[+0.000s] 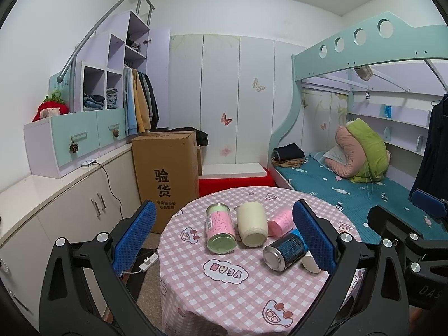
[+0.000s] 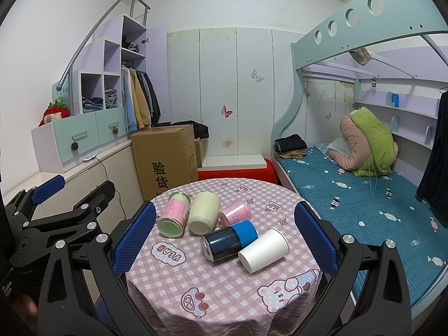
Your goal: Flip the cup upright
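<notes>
A white paper cup (image 2: 264,249) lies on its side on the round table (image 2: 224,288) with a pink checked cloth; its mouth faces the near left. In the left wrist view only a bit of the cup (image 1: 310,263) shows behind my left gripper's right finger. My right gripper (image 2: 224,240) is open and empty, held above the table's near side, with the cup between its blue fingers (image 2: 315,238) and a little beyond them. My left gripper (image 1: 224,238) is open and empty, hovering over the table's left part.
Several cans lie on their sides on the table: a blue-black one (image 2: 228,240) touching the cup, a pink-green one (image 2: 173,218), a cream one (image 2: 203,212) and a pink one (image 2: 235,214). A cardboard box (image 2: 165,159) stands behind, a bed (image 2: 364,201) to the right.
</notes>
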{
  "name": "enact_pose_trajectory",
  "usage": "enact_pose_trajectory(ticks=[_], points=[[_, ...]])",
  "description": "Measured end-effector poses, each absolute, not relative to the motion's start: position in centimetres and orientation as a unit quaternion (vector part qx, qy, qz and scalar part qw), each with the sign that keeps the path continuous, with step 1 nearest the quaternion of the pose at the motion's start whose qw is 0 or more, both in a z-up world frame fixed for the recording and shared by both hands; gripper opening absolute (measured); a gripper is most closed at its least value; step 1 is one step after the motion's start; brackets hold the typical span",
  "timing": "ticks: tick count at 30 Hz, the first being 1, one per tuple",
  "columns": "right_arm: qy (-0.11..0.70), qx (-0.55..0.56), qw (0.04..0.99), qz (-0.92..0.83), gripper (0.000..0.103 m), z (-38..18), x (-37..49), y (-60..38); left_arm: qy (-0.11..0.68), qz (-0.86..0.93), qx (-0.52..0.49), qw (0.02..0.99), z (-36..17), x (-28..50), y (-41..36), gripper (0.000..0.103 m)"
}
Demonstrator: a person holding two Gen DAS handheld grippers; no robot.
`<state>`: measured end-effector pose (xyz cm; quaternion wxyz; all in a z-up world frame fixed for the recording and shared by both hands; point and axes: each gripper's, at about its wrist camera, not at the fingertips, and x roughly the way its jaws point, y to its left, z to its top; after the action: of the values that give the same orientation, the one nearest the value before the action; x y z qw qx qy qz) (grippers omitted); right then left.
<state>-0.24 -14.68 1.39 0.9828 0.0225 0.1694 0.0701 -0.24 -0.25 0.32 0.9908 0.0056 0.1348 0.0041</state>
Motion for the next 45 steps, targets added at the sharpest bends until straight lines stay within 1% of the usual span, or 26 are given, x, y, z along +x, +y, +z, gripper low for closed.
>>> enact_pose_trajectory(ticks=[33, 39, 45], points=[[0.171, 0.024, 0.983, 0.070, 0.096, 1.3, -0.5, -14.9, 0.138, 0.002, 0.010, 0.990, 0.9, -0.1, -0.3, 0.098], [0.191, 0.025, 0.979, 0.072, 0.096, 1.0, 1.7, -14.6, 0.162, 0.000, 0.013, 0.987, 0.3, 2.4, 0.4, 0.098], [0.215, 0.027, 0.973, 0.080, 0.096, -0.2, 4.3, -14.2, 0.189, -0.008, 0.012, 0.982, -1.3, 5.3, 0.8, 0.098]])
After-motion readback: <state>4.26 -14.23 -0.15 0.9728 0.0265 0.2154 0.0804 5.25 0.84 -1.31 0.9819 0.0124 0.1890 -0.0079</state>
